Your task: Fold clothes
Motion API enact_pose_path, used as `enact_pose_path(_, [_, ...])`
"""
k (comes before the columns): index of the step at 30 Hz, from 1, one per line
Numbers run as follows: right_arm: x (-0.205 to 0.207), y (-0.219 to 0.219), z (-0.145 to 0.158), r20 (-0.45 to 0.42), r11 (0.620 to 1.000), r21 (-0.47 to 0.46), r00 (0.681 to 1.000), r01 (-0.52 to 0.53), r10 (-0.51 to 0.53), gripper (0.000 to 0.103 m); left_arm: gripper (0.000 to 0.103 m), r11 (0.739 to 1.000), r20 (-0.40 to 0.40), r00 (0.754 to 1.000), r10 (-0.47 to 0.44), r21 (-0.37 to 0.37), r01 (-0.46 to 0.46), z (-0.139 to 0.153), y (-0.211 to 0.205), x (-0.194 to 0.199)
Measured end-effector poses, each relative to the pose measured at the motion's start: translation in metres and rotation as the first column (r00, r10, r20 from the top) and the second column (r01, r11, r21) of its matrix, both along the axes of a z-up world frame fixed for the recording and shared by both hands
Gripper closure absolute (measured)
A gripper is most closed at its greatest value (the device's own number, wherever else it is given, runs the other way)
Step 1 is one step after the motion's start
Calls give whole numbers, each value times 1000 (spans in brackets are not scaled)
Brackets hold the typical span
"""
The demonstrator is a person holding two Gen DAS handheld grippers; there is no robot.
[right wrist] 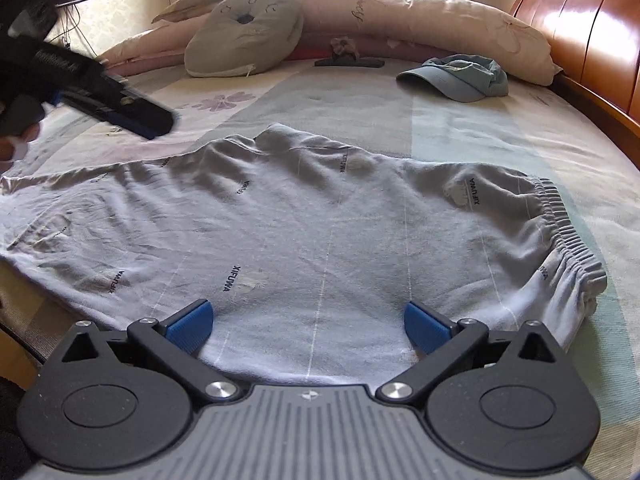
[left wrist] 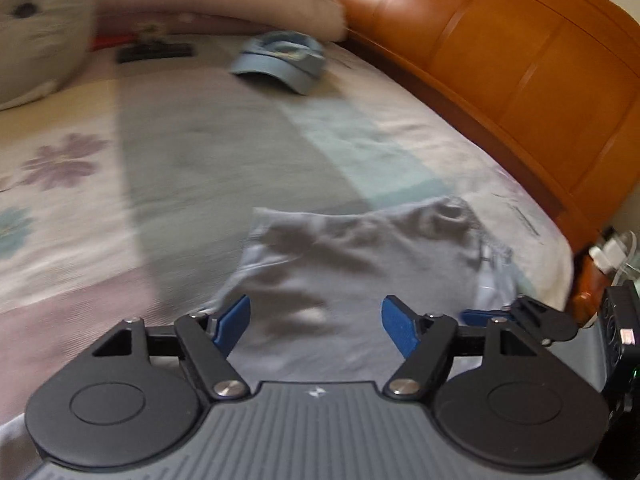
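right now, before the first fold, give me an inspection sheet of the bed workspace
surface: bed sheet with a floral print, bare beyond the garment.
job's things: grey pants spread flat but wrinkled, elastic waistband at the right.
clutter: blue cap near the headboard; grey cushion; dark flat object, identity unclear.
grippers: left tool open over the pants, view blurred; right tool open over the near edge of the pants.
cables: white plug and cord beside the bed.
surroundings: wooden headboard, pink bolster, window behind.
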State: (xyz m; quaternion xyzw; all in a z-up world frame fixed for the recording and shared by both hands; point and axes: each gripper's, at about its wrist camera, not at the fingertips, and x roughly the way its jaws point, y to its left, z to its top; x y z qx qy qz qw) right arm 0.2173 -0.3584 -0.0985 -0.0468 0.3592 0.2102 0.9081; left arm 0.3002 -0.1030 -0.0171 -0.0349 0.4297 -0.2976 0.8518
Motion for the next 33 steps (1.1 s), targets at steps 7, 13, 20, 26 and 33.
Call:
enact_pose_path(7, [-3,0,-2,13,1000,0,1000,4,-4,0,29,996,-43,996,83,21,-82,-34,-17,27])
enact_pose_path(13, [-1,0,5,-14,1000,-14,1000,-3,3,0,30,994,-9,994,111,8,-111,-10,-5,9])
enact_pose_path(20, [35,-6,50,36,991,92,995,-96,93,0,26,973,5,975,221,60,-221,10,28,-17])
enact_pose_path(26, [100,33,51,41,946,189,965,-264,260,0,26,921,-52,923,380,109,-373,7,68,-40])
enact_pose_path(33, [149,70,9,-15,969,155,981,-191,195,0,26,900,-80,902,424,151,-410,-6,84,-58])
